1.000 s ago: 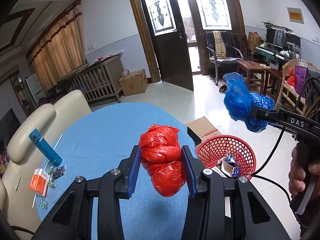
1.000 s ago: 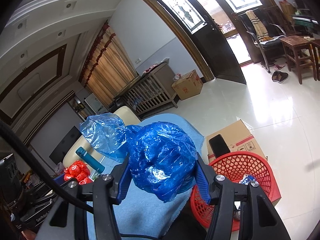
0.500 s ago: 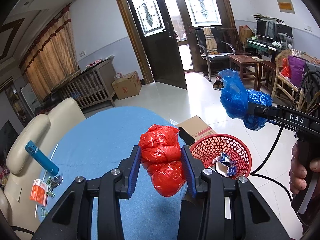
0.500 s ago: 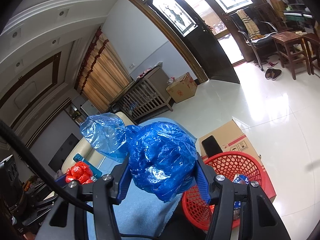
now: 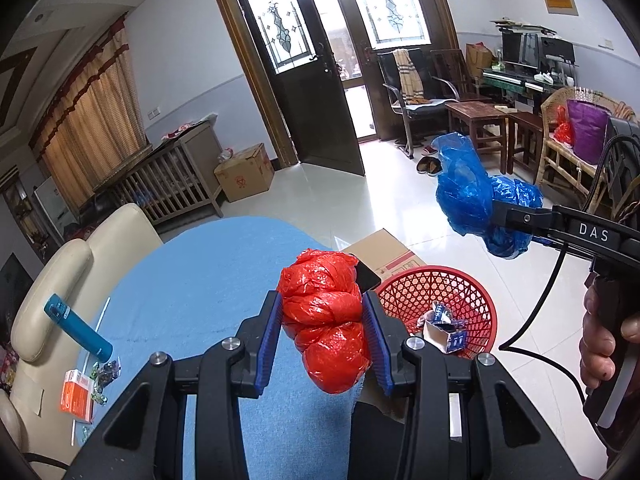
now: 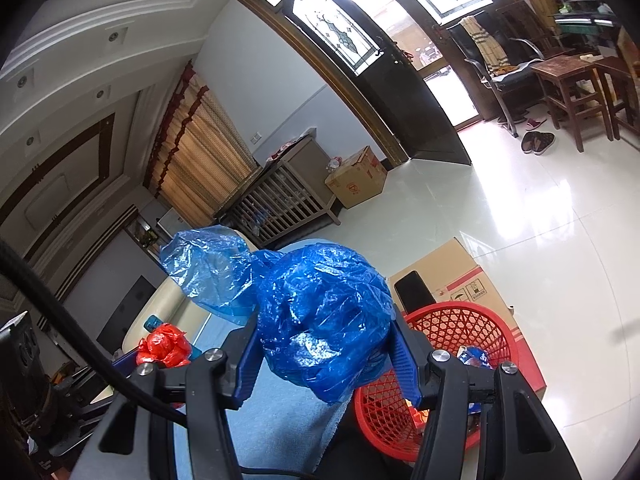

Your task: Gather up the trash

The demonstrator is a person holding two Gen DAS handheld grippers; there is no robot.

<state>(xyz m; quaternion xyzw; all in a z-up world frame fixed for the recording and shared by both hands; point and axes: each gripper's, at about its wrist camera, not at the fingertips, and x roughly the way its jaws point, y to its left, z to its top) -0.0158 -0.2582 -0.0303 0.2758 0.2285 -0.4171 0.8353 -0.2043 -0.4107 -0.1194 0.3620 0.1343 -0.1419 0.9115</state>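
My left gripper (image 5: 325, 344) is shut on a crumpled red plastic bag (image 5: 326, 320) and holds it above the right edge of the blue table (image 5: 192, 280). My right gripper (image 6: 325, 364) is shut on a crumpled blue plastic bag (image 6: 320, 320); in the left wrist view the blue bag (image 5: 476, 204) hangs in the air above and beyond the red mesh basket (image 5: 440, 292). The basket stands on the floor right of the table and holds a small carton and wrappers; it also shows in the right wrist view (image 6: 452, 320). The red bag shows small in the right wrist view (image 6: 164, 344).
A cardboard box (image 5: 384, 248) with a black phone on it stands behind the basket. On the table's left lie a teal bottle (image 5: 76, 328), an orange packet (image 5: 76, 394) and small wrappers. A cream sofa (image 5: 60, 264) flanks the table. Chairs and wooden stools stand far right.
Both grippers keep their bags. The left gripper has shifted toward the basket, which now appears closer beside the red bag. The right gripper with the blue bag has lowered a little over the basket.
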